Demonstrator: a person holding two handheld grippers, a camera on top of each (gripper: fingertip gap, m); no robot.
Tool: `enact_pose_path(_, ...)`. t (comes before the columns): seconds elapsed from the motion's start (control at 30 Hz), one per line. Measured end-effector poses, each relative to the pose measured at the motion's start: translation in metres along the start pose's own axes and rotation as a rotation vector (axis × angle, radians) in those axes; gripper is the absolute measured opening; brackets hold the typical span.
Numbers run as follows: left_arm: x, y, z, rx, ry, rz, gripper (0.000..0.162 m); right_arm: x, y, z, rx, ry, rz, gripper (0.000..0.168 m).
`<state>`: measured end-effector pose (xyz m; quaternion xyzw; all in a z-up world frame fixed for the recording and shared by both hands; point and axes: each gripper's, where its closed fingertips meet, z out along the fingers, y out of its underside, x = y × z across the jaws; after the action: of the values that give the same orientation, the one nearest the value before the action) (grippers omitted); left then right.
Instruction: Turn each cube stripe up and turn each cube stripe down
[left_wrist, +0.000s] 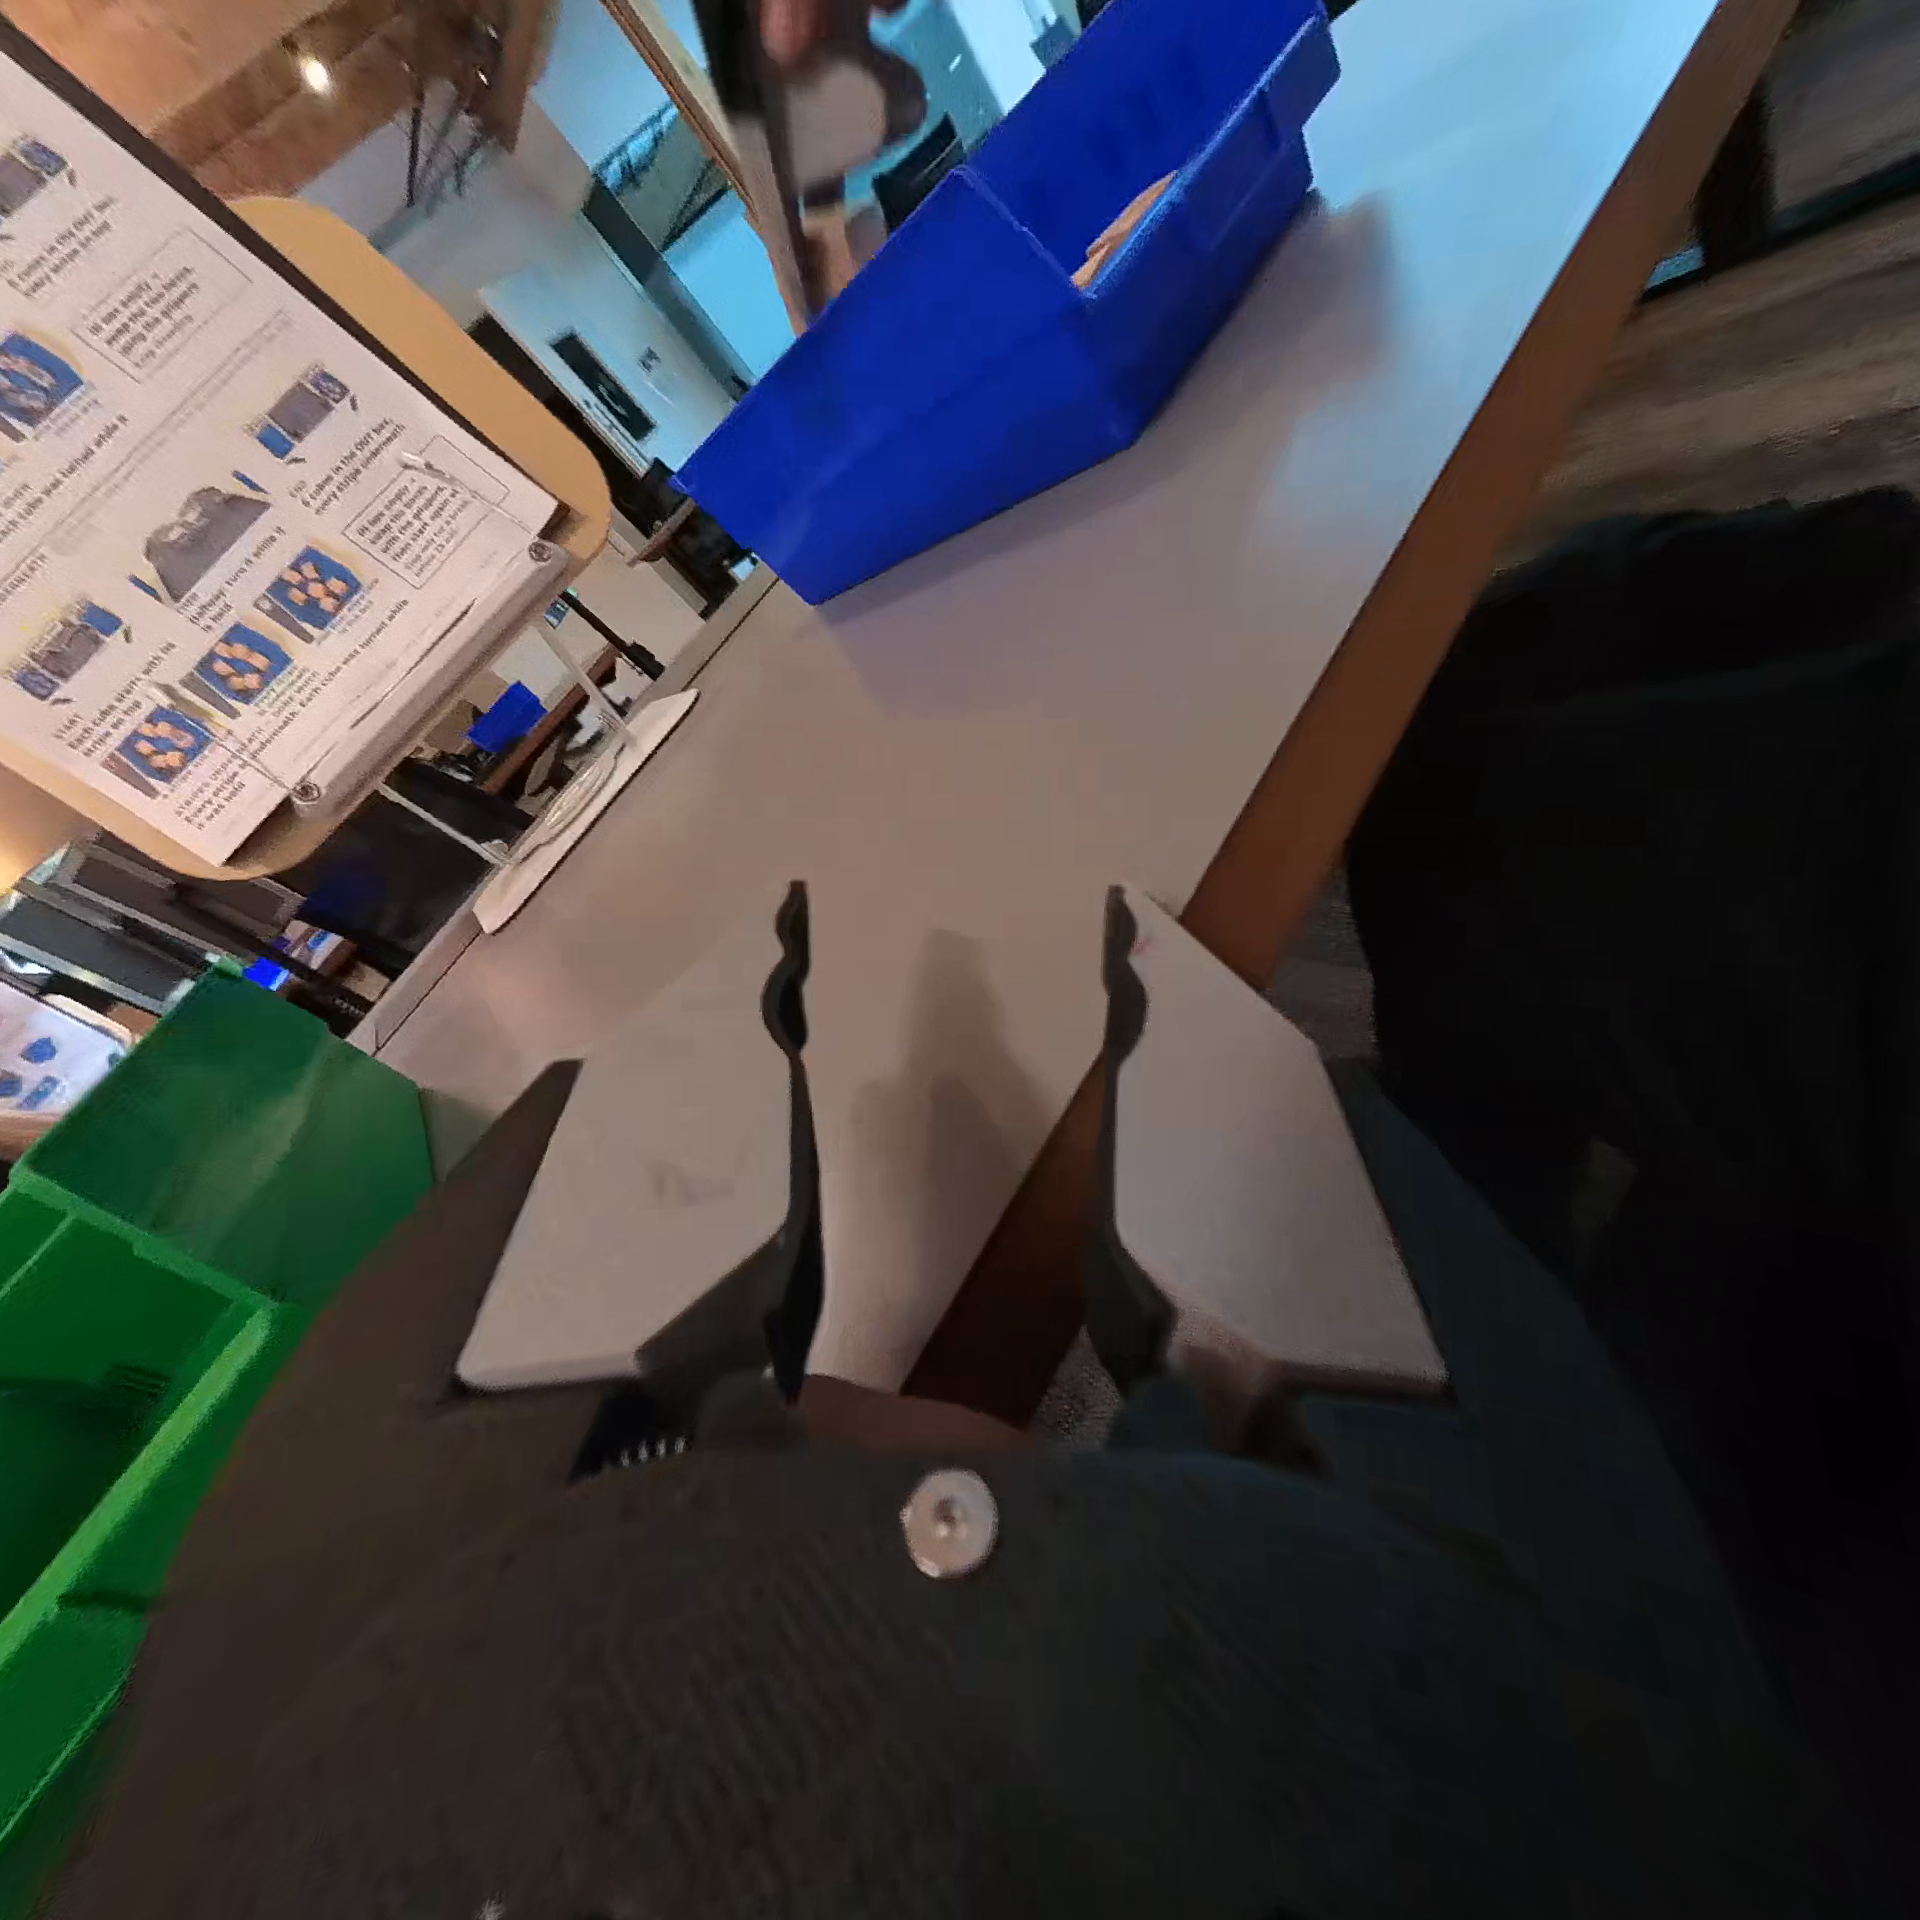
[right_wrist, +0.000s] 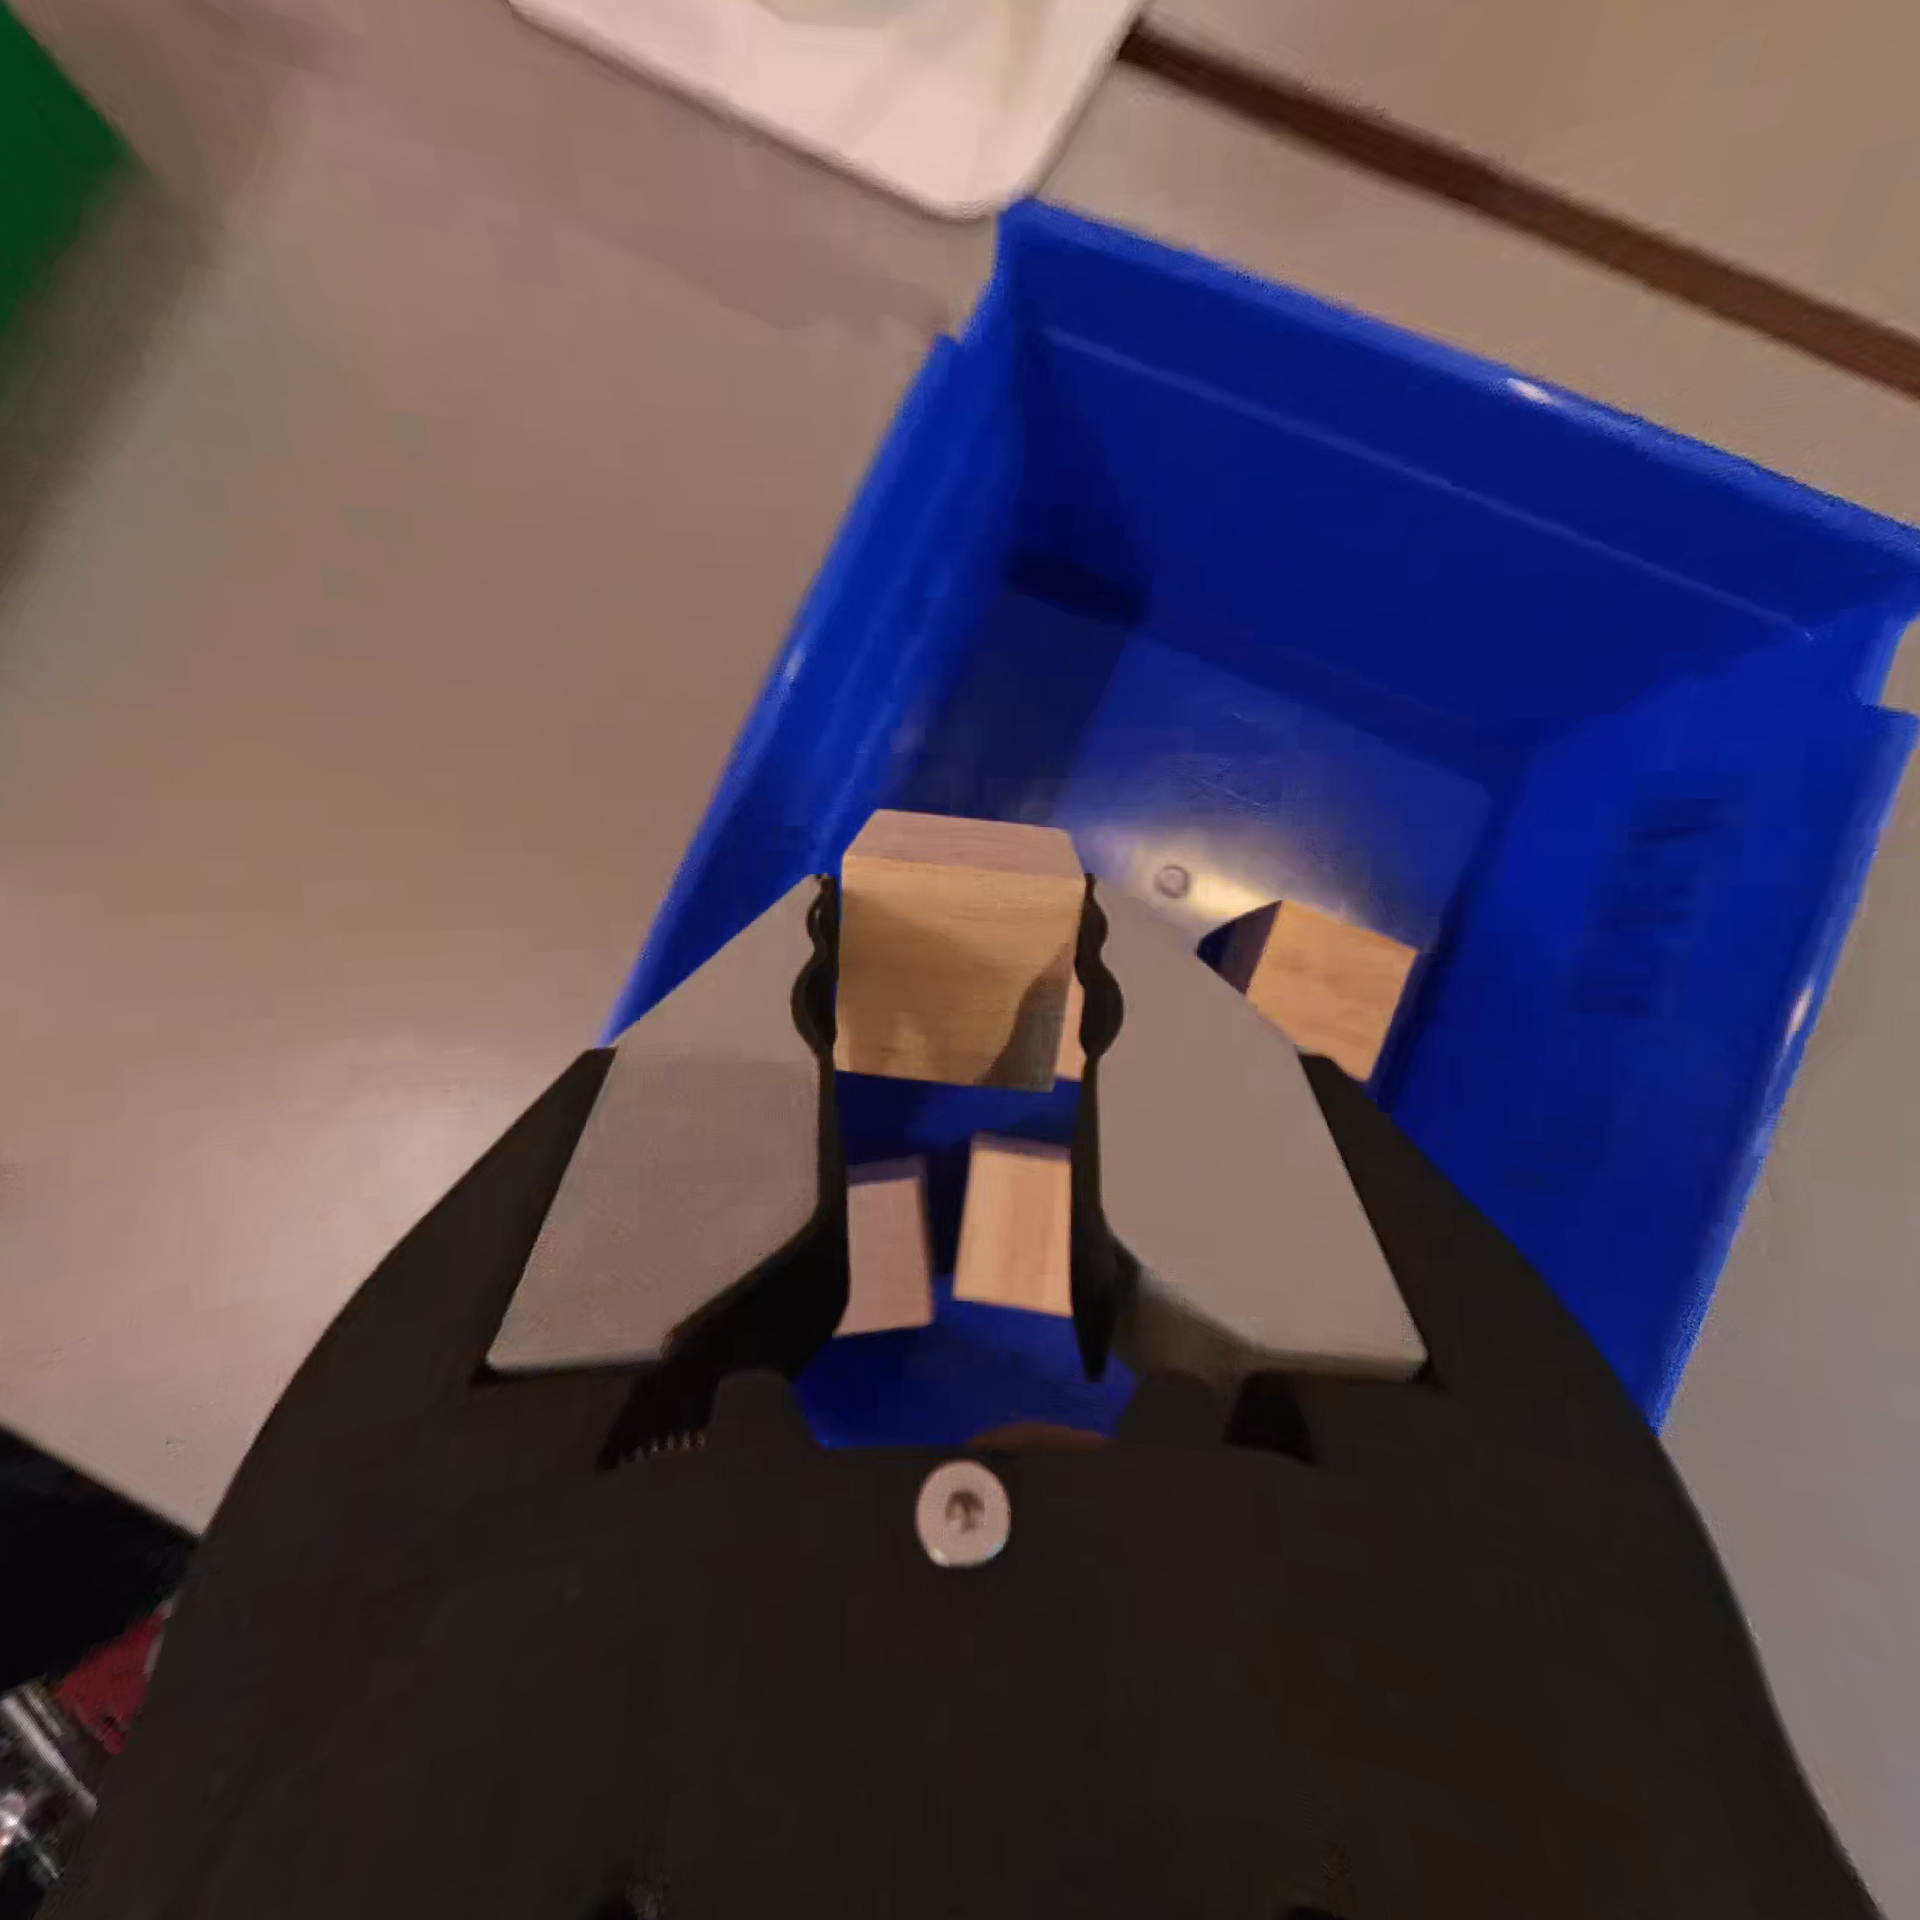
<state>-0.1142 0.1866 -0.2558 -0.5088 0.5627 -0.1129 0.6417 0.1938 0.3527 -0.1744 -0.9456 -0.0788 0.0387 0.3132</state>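
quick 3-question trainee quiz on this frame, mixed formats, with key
1. True or false: the right claw grips a wooden cube.
2. The held cube hangs over which bin: A) green bin B) blue bin?
3. Fill in: the left claw is open and holds ____.

Key: 1 true; 2 B; 3 nothing.

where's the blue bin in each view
Left wrist view: the blue bin sits upper centre-right on the grey table, far beyond the open, empty left tool.
Right wrist view: it fills the centre-right, directly under the right tool holding a wooden cube.
Shared landmark: the green bin, at the left edge of both.
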Motion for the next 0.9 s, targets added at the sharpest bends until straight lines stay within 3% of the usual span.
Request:
enact_pose_path(0.17, -0.005, -0.012, -0.002, 0.016, 0.009, -0.113, 0.064, 0.013, 0.004, 0.077, -0.287, 0.070, -0.031, 0.044)
enact_pose_path(0.33, -0.016, -0.010, -0.009, 0.017, -0.017, -0.129, 0.064, 0.015, 0.012, 0.099, -0.306, 0.064, 0.011, 0.047)
enact_pose_path(0.43, -0.022, -0.009, -0.010, 0.014, -0.031, -0.160, 0.066, 0.012, -0.002, 0.073, -0.158, 0.064, 0.018, 0.055)
enact_pose_path(0.53, -0.038, -0.006, -0.012, -0.020, -0.098, -0.151, 0.068, -0.007, -0.014, 0.017, 0.090, 0.034, 0.004, 0.060)
enact_pose_path(0.67, -0.092, 0.013, -0.023, -0.155, -0.257, -0.232, 0.071, -0.067, 0.014, -0.052, 0.357, -0.112, -0.064, 0.067)
enact_pose_path(0.8, -0.145, 0.056, -0.030, -0.306, -0.381, -0.357, 0.078, -0.105, 0.063, -0.065, 0.402, -0.125, -0.099, 0.079)
enact_pose_path(0.87, -0.157, 0.068, -0.024, -0.353, -0.381, -0.460, 0.085, -0.114, 0.078, -0.054, 0.383, -0.100, -0.103, 0.082)
enact_pose_path(0.9, -0.161, 0.070, -0.017, -0.357, -0.373, -0.495, 0.081, -0.113, 0.082, -0.045, 0.368, -0.066, -0.099, 0.084)
